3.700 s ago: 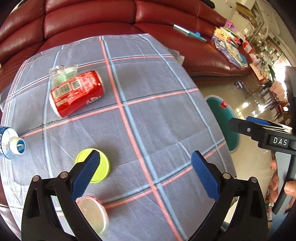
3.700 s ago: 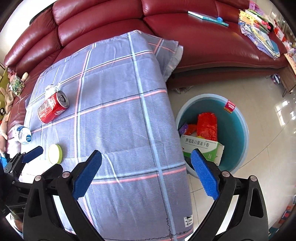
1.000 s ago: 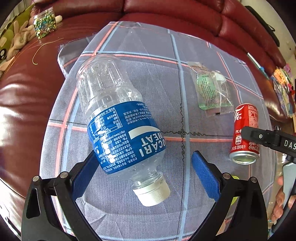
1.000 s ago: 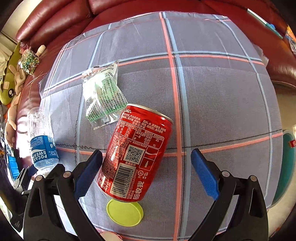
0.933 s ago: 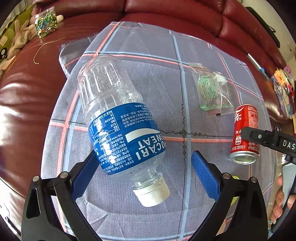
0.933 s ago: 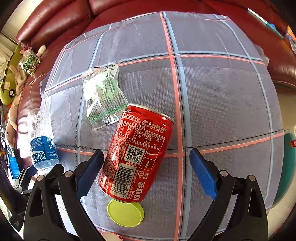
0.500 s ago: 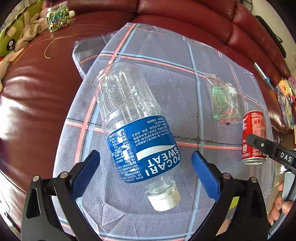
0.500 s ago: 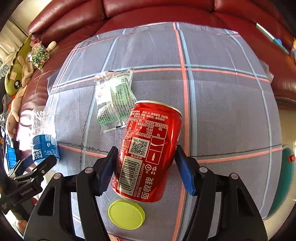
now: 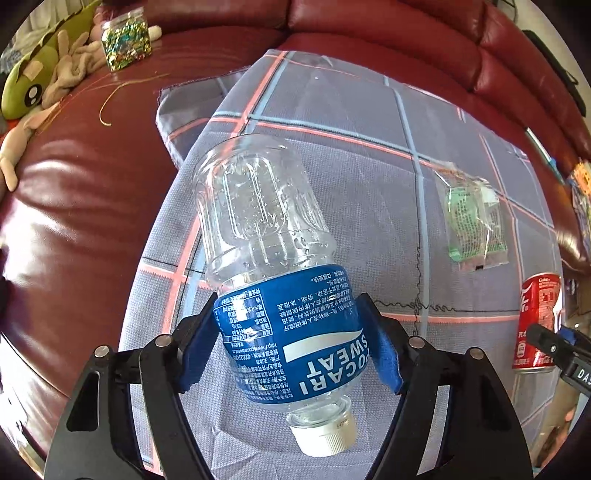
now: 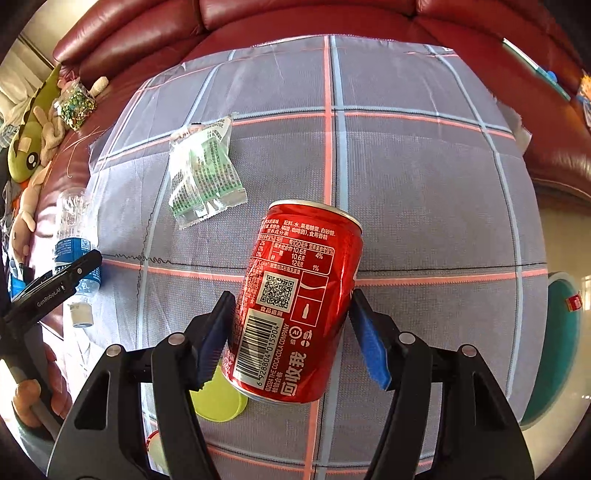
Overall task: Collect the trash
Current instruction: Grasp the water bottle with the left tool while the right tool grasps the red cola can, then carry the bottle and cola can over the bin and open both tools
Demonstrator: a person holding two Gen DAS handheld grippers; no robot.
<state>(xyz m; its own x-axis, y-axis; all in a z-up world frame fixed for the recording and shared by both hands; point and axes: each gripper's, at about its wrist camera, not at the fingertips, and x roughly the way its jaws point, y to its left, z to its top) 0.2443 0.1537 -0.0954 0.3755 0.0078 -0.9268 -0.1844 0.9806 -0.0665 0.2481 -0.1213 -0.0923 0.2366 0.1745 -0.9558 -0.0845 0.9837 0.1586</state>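
My left gripper (image 9: 291, 336) is shut on a clear plastic bottle (image 9: 280, 295) with a blue label and white cap, its pads pressing the label on both sides, above the grey checked cloth (image 9: 369, 184). My right gripper (image 10: 291, 328) is shut on a red cola can (image 10: 295, 299), tilted, held above the cloth. The bottle also shows in the right wrist view (image 10: 75, 243), and the can in the left wrist view (image 9: 537, 319). A clear green-printed wrapper (image 10: 201, 177) lies flat on the cloth beyond the can; it also shows in the left wrist view (image 9: 474, 218).
A yellow-green lid (image 10: 218, 400) lies on the cloth under the can, a pale lid (image 10: 155, 446) nearer still. A teal bin (image 10: 554, 350) stands on the floor at the right. A red leather sofa (image 10: 369, 18) wraps behind, with plush toys (image 9: 48, 85) and a jar (image 9: 125, 37).
Both grippers have closed: the left onto the bottle, the right tighter onto the can. Both items now sit lifted and tilted between the pads.
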